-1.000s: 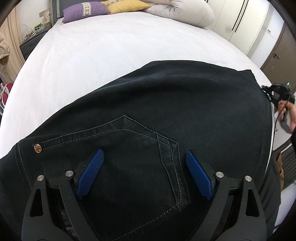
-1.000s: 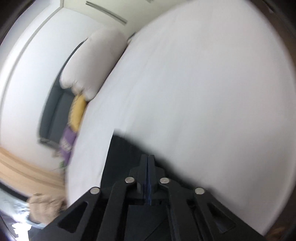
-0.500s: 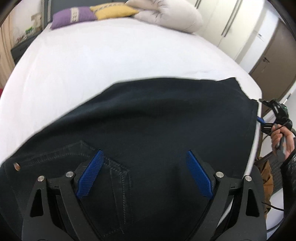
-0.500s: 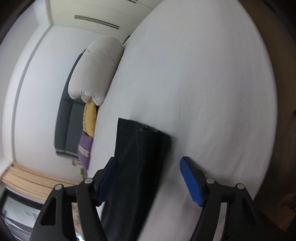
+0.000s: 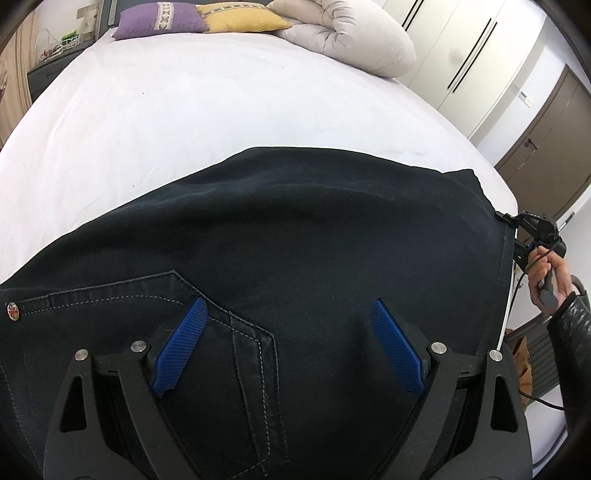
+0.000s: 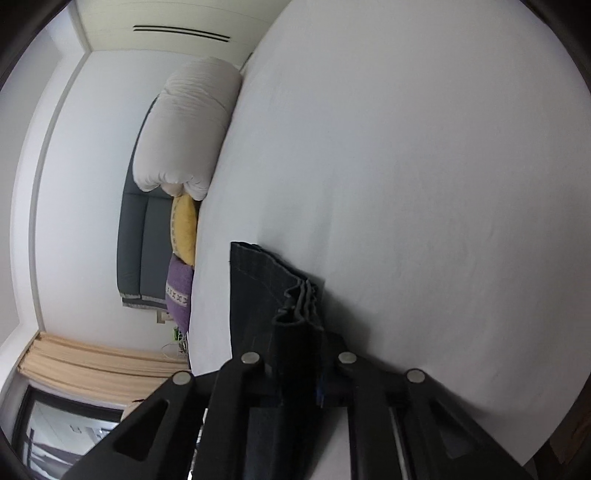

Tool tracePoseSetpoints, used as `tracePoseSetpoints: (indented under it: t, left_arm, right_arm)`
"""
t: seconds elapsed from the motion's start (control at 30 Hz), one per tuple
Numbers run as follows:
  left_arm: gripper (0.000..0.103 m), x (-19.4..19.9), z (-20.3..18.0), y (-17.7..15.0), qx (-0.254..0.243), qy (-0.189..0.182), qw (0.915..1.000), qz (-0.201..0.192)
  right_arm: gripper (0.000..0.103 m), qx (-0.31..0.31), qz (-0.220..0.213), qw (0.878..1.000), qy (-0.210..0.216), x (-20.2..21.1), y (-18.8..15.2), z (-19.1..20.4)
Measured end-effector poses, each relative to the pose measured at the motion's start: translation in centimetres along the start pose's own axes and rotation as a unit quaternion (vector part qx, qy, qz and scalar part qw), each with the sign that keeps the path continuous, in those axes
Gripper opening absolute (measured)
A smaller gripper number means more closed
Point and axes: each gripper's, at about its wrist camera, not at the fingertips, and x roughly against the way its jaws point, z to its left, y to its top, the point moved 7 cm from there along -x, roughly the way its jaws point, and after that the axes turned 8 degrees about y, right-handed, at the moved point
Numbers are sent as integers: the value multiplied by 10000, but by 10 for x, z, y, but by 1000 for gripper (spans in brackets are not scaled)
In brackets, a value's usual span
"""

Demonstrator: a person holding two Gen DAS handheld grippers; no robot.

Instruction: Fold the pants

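The black pants (image 5: pixel 295 240) lie spread across the white bed (image 5: pixel 184 96); a back pocket shows at the lower left of the left wrist view. My left gripper (image 5: pixel 288 343) is open just above the pocket area, its blue pads (image 5: pixel 181 343) wide apart, holding nothing. My right gripper (image 6: pixel 299 332) is shut on the bunched hem of the pants (image 6: pixel 258 288) near the bed's edge. It also shows in the left wrist view (image 5: pixel 532 236), held in a hand at the far right corner of the cloth.
A purple pillow (image 5: pixel 162 18), a yellow pillow (image 5: pixel 240 16) and a rolled white duvet (image 5: pixel 347 40) lie at the head of the bed. White wardrobes (image 5: pixel 469 62) and a brown door (image 5: pixel 543 140) stand on the right.
My right gripper was open over the pants hem half a second ago and has now closed on it. My left gripper has shifted slightly over the pocket and stays open.
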Motion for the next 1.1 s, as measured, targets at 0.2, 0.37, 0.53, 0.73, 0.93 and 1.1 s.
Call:
tracePoseSetpoints:
  t: [0.2,0.37,0.53,0.73,0.93,1.1]
  left_arm:
    - [89,10,18,-3,-29,39,10000,-22]
    - [24,14,37,-3,351,231,9991,-69]
    - [10,17,61,-3,907,-46,9959,-9]
    - [10,30,65,1,1179,-251,9927,-35]
    - [11,42,63,13,1677,-1065,9800,148]
    - [15,45,46,19,1947,-1696,9649,480]
  right_arm:
    - [12,942,30,9944,-472,7,-8,20]
    - [11,1614,-88,9851,-591,7,-20,55]
    - [11,2371,-59,9691,-680,2,-49,99]
    - [11,4342,809,8913,-1027,-33,-159,164]
    - [11,5902,2216,7632,-1414,-86,-308,144]
    - [11,6024,2235,7462,-1743,-96,-323,120]
